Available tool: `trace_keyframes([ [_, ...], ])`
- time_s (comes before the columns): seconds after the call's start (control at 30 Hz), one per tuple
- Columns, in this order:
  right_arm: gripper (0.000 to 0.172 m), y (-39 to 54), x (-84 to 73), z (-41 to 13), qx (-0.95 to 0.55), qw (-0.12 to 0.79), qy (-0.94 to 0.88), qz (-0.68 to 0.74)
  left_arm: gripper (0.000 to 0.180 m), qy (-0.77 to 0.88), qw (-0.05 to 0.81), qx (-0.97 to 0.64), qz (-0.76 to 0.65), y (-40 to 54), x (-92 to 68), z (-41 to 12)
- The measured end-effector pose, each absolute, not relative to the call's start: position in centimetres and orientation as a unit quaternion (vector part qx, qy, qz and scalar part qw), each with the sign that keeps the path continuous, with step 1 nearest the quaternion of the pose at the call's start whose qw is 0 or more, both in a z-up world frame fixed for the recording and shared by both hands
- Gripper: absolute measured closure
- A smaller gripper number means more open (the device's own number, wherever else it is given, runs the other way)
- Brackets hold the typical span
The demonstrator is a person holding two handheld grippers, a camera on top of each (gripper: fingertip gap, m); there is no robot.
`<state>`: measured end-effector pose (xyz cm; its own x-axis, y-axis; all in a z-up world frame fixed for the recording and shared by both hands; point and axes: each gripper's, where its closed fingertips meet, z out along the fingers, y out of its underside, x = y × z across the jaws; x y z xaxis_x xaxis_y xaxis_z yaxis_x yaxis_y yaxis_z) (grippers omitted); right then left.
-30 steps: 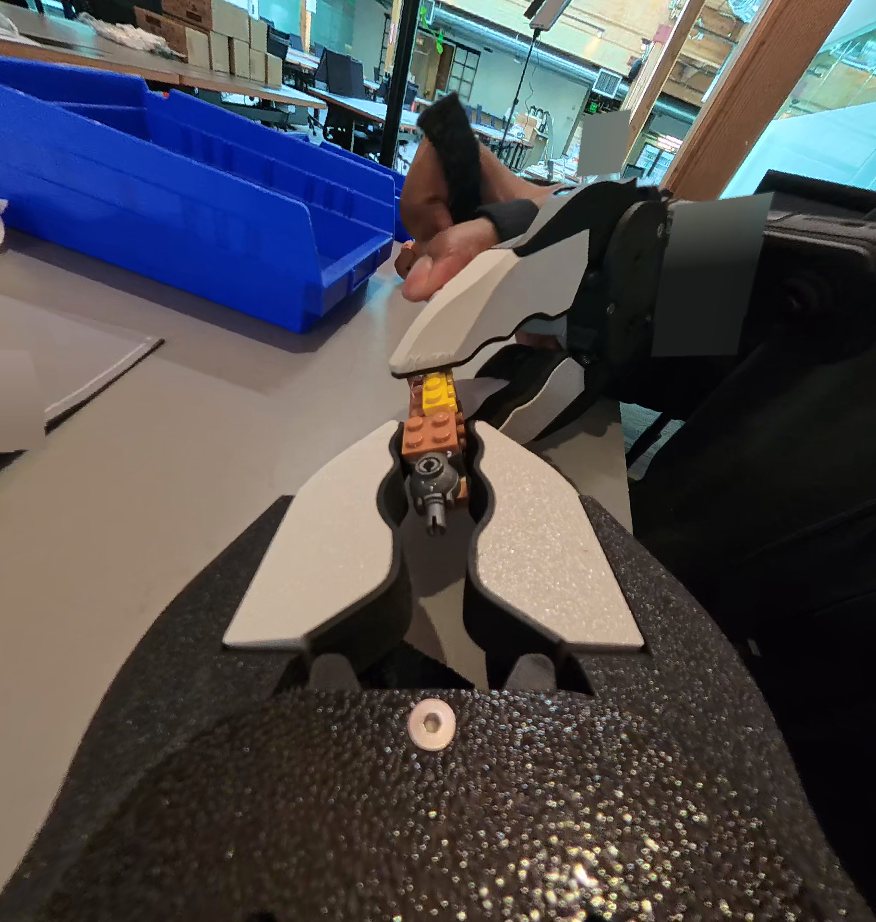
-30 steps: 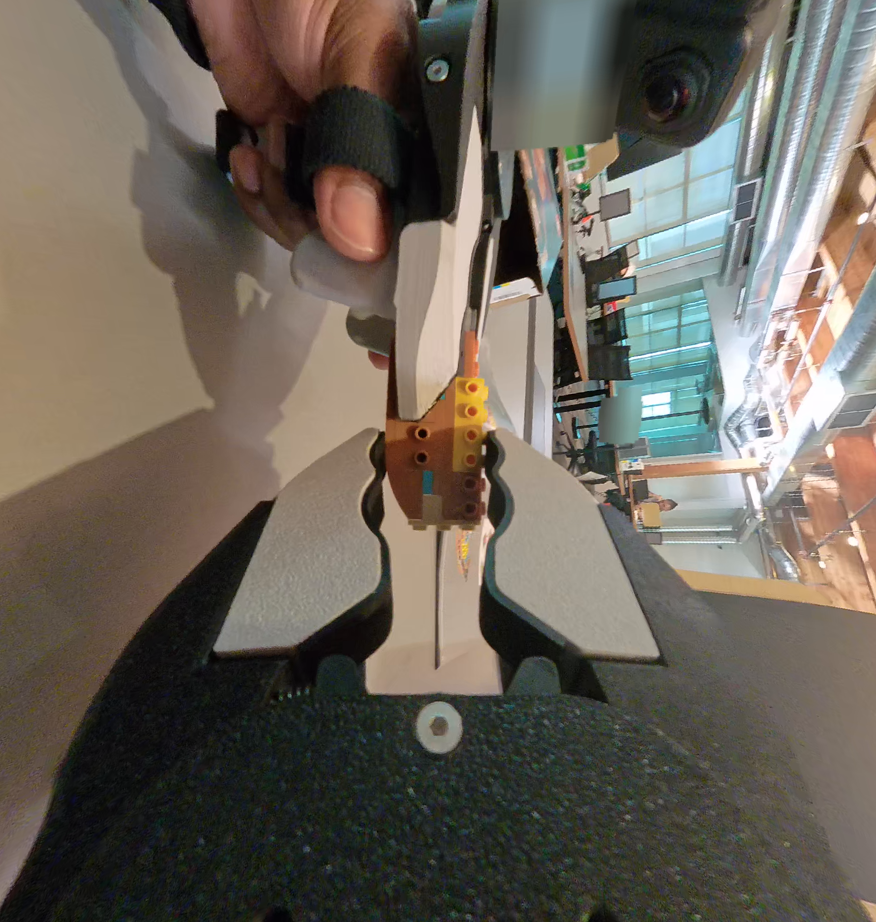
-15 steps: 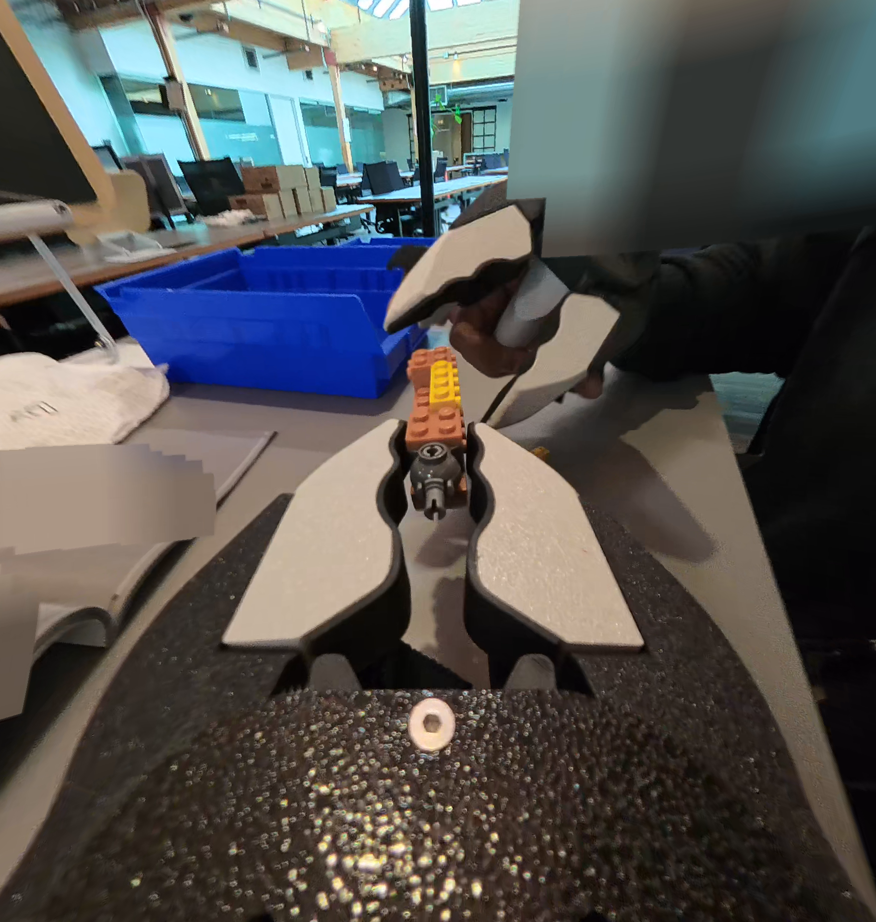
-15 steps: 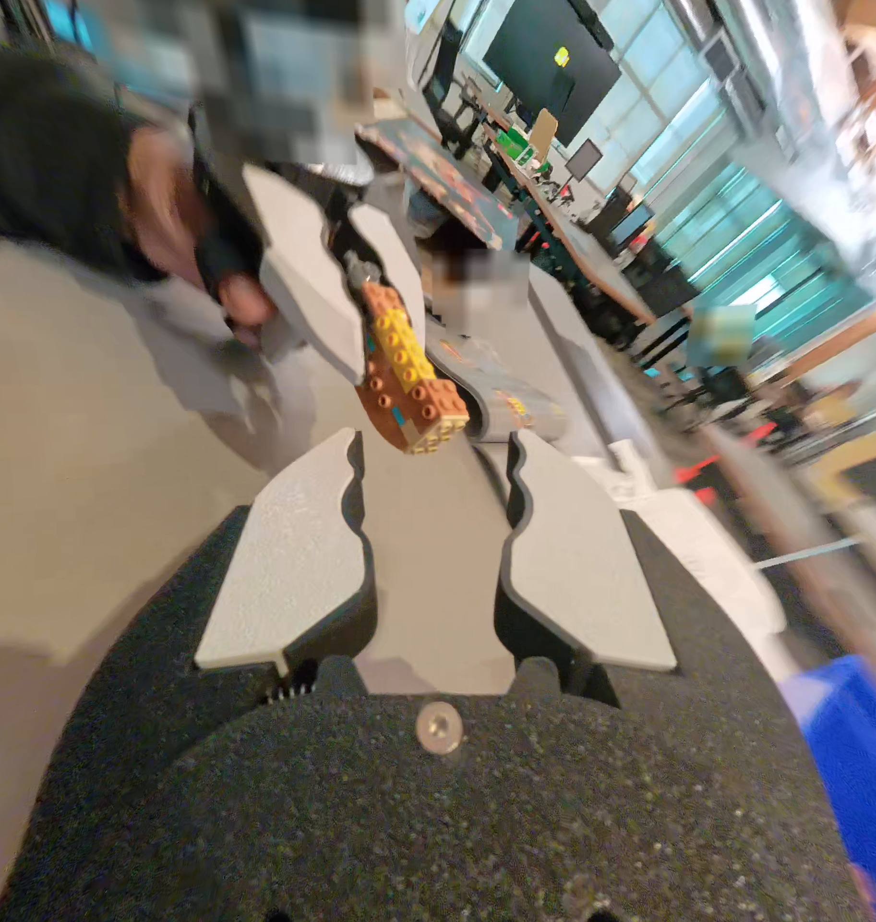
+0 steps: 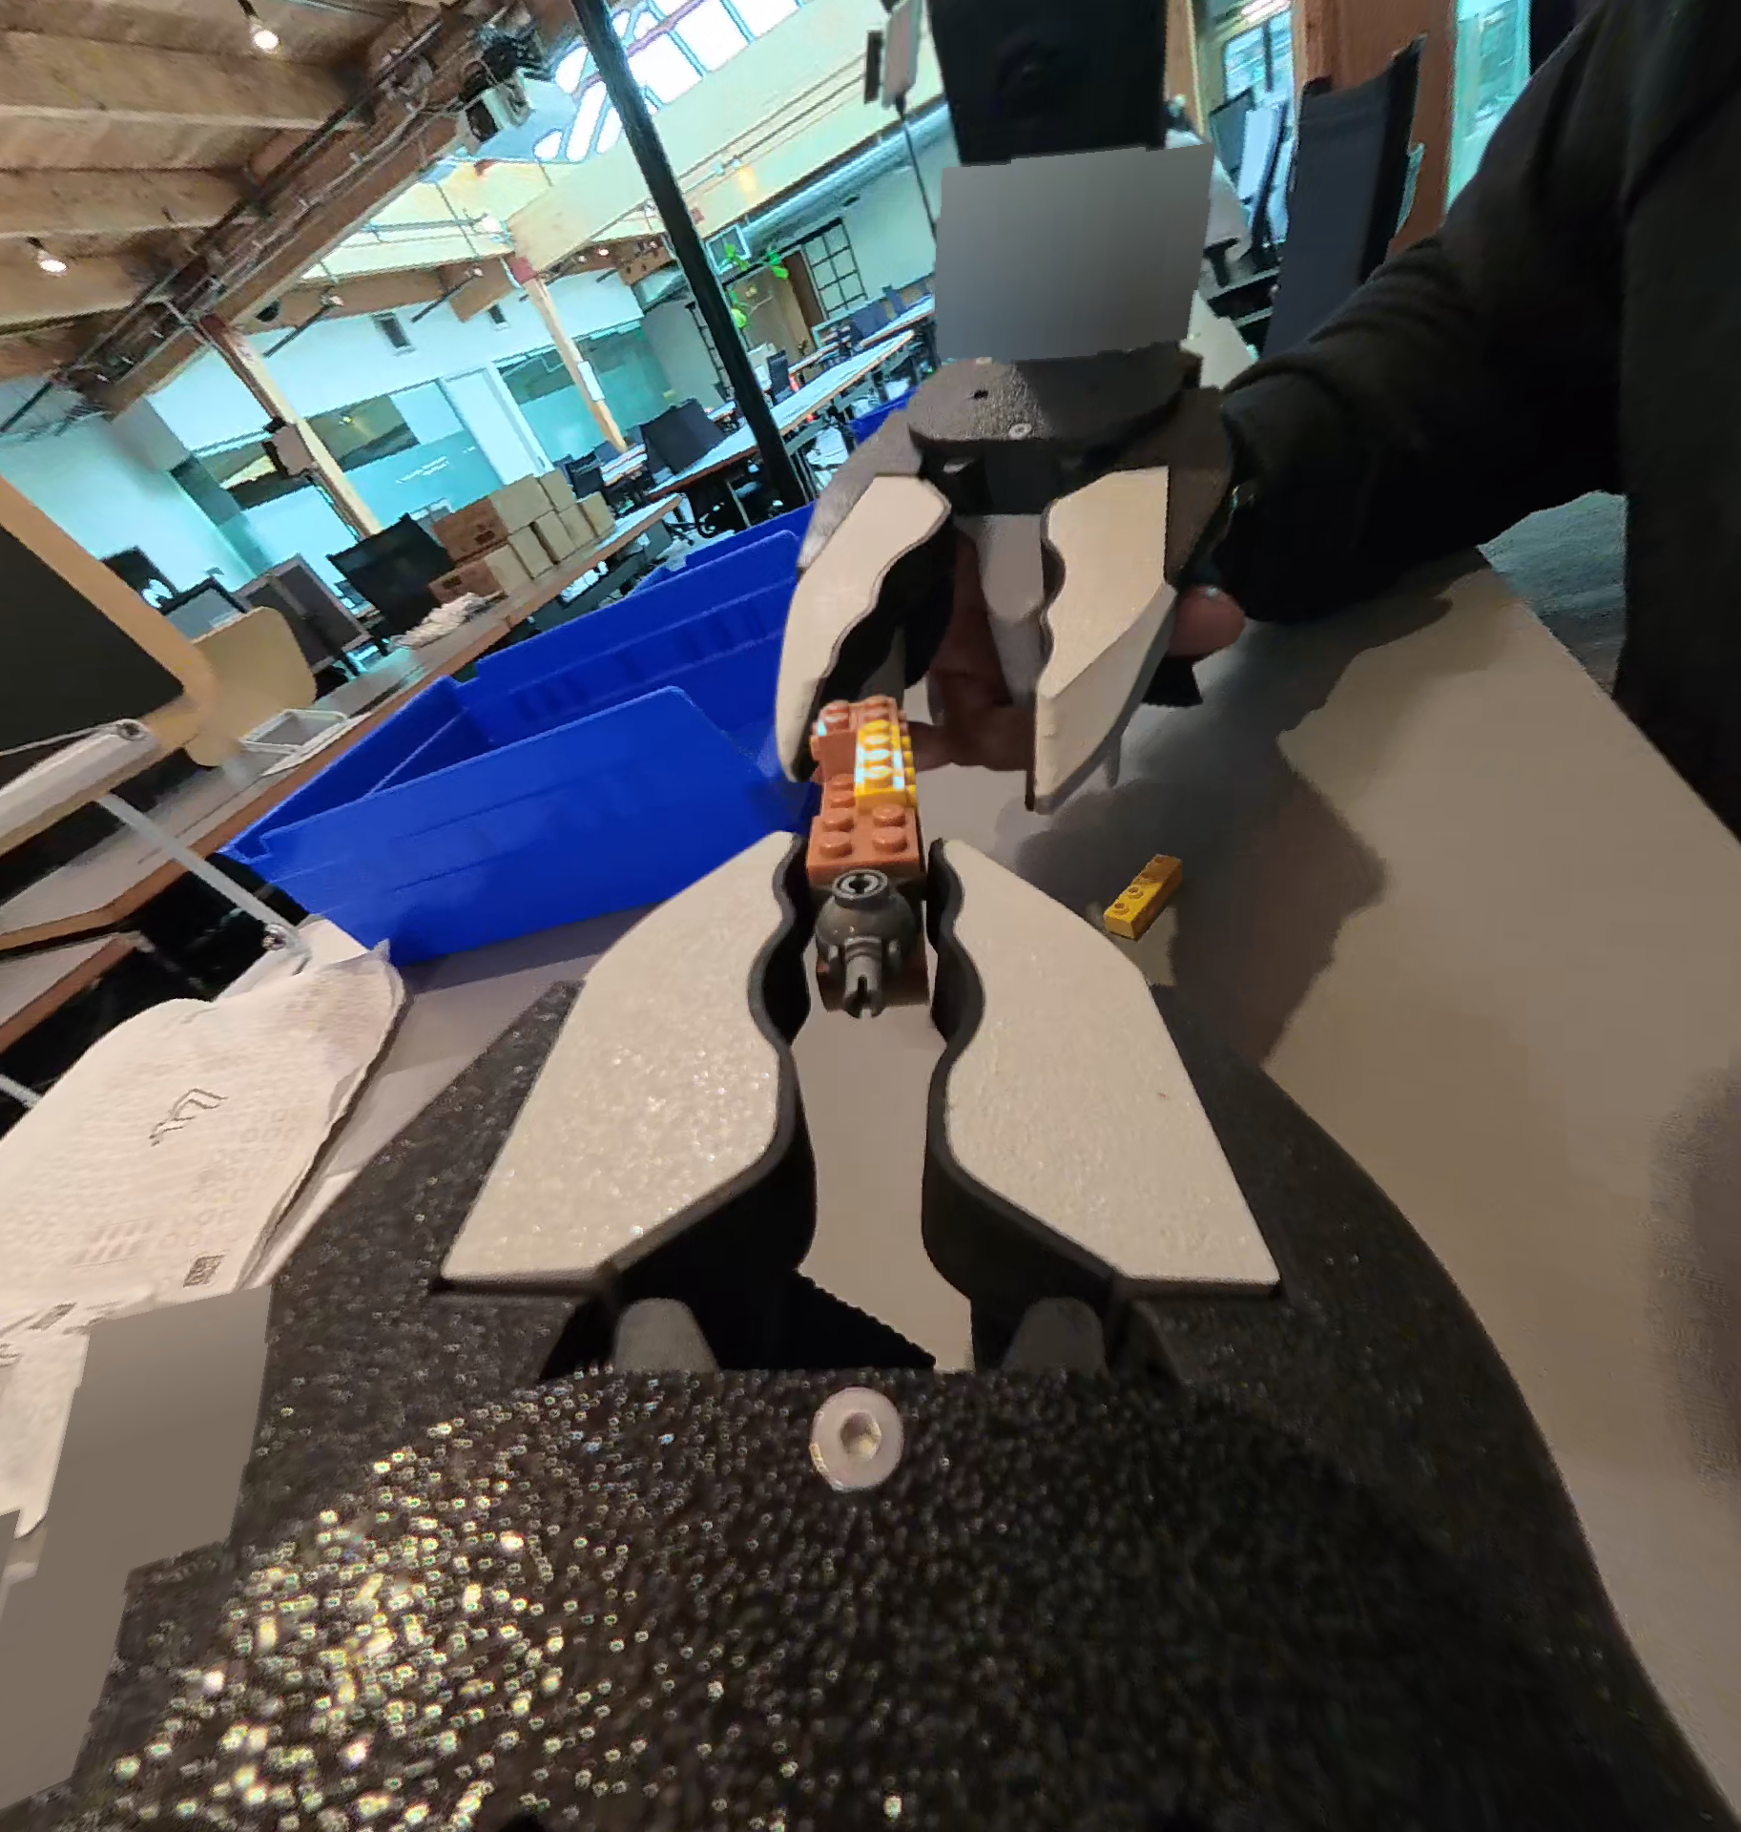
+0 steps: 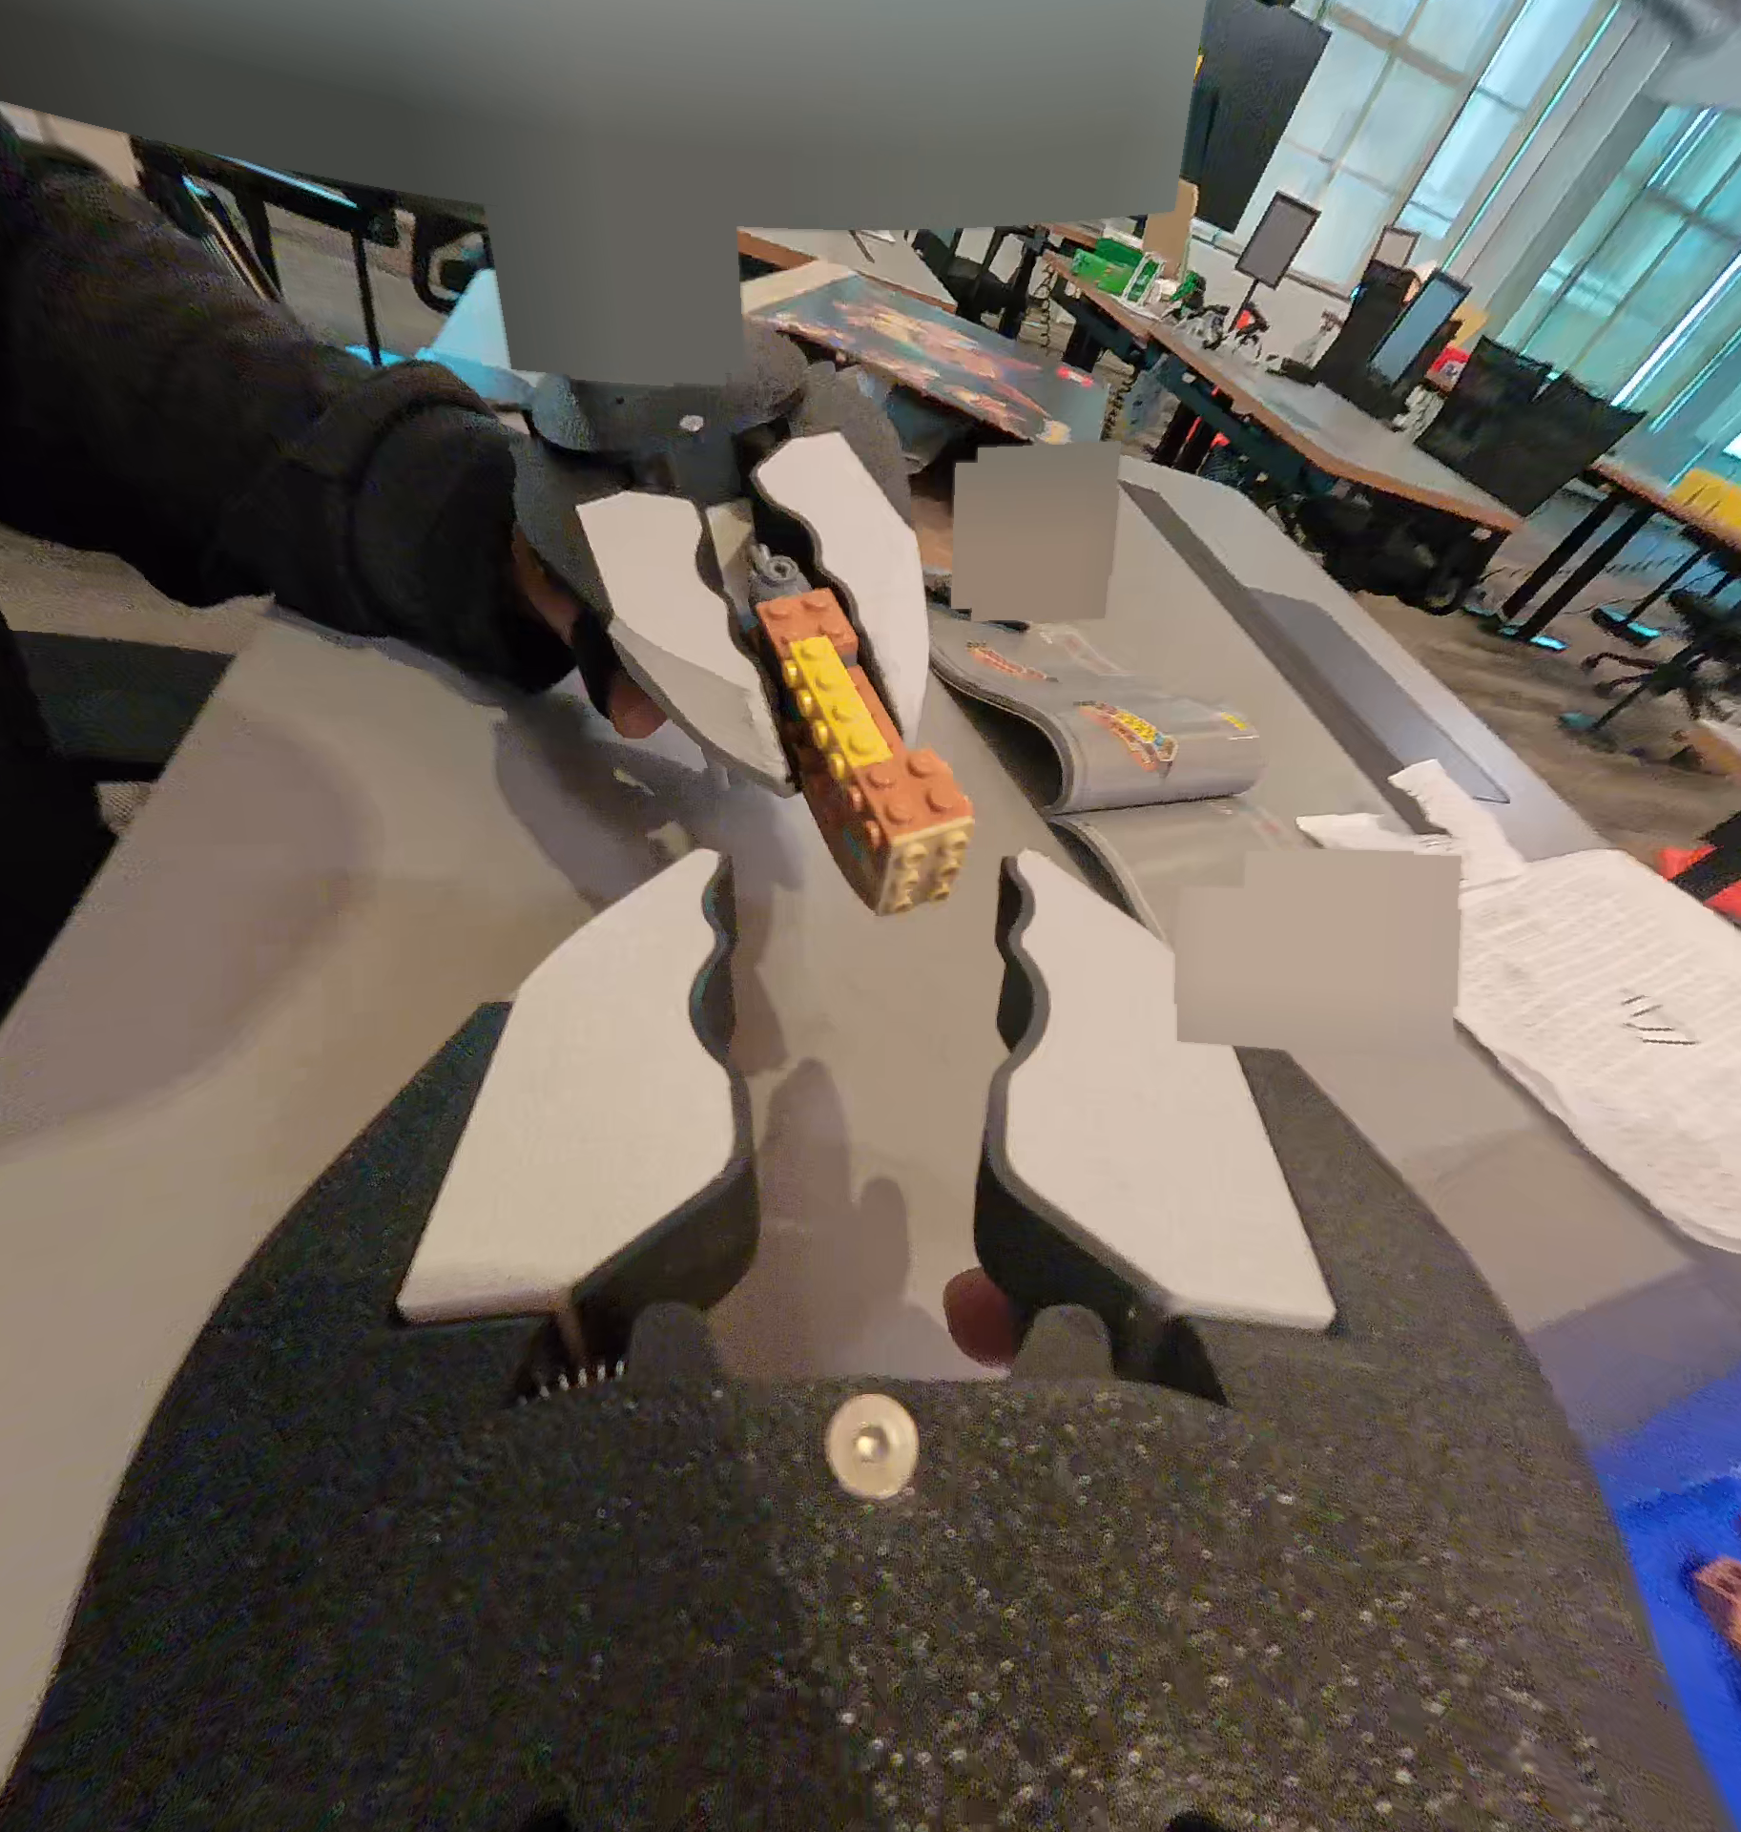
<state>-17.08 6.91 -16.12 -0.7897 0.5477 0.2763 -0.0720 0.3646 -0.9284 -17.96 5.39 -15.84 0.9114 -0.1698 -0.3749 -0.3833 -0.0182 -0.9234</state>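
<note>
Far left of the left wrist view: crumpled white paper towel (image 5: pixel 152 1140) on the grey surface (image 5: pixel 1441 892), with a blue plastic bin (image 5: pixel 549 823) just behind it.

Centre: left tongs (image 5: pixel 868 927) clamped on the near end of a long brown-and-yellow toy-brick assembly (image 5: pixel 866 793); both pale fingers (image 5: pixel 688 1041) pressed against its brown sides, a dark grey round connector piece (image 5: pixel 858 917) sticking out toward the camera between them. Assembly raised above the surface, extending away from the left tongs toward the right tongs.

Right of centre: right tongs (image 5: pixel 911 783) pointing down over the far end of the assembly, fingers spread apart, nothing clamped; one finger (image 5: pixel 846 615) close beside the assembly's far end, contact not clear. Small loose yellow brick plate (image 5: pixel 1142 895) lying on the surface just right of the left tongs. Dark-sleeved arm (image 5: pixel 1490 397) at far right.

Right wrist view, left to right: dark sleeve (image 6: pixel 202 446); left tongs (image 6: pixel 782 644) gripping the assembly (image 6: pixel 876 783), whose tan studded end (image 6: pixel 930 867) hangs free between and apart from the right tongs' spread fingers (image 6: pixel 589 1090); curled grey booklet (image 6: pixel 1144 753); white printed sheet (image 6: pixel 1590 1041).
</note>
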Motion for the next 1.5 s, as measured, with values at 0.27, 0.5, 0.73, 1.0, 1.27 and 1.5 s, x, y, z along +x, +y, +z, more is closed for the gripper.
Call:
trace_keyframes([
  [0.27,0.150,8.1,-16.7,-17.3,-0.144,0.290,-0.790,0.521,0.160,0.216,0.628,-0.748,-0.016,7.1,-16.7,-18.4],
  [0.5,0.151,9.4,-17.7,-20.6,-0.203,0.299,-0.827,0.432,0.146,0.137,0.517,-0.845,-0.008,6.0,-19.2,-22.0],
  [0.73,0.151,9.5,-17.5,-23.6,-0.260,0.286,-0.861,0.331,0.150,0.052,0.464,-0.885,0.003,3.7,-19.3,-23.6],
  [1.0,0.149,6.3,-14.6,-24.3,-0.269,0.241,-0.877,0.317,0.164,0.037,0.433,-0.900,-0.029,2.7,-17.2,-24.7],
  [1.27,0.149,3.9,-11.9,-24.8,-0.228,0.201,-0.900,0.312,0.156,0.087,0.410,-0.908,-0.030,3.5,-17.0,-24.8],
  [1.5,0.141,9.3,-11.3,-22.8,-0.293,0.235,-0.872,0.314,0.154,0.071,0.423,-0.903,-0.004,2.0,-17.6,-23.6],
])
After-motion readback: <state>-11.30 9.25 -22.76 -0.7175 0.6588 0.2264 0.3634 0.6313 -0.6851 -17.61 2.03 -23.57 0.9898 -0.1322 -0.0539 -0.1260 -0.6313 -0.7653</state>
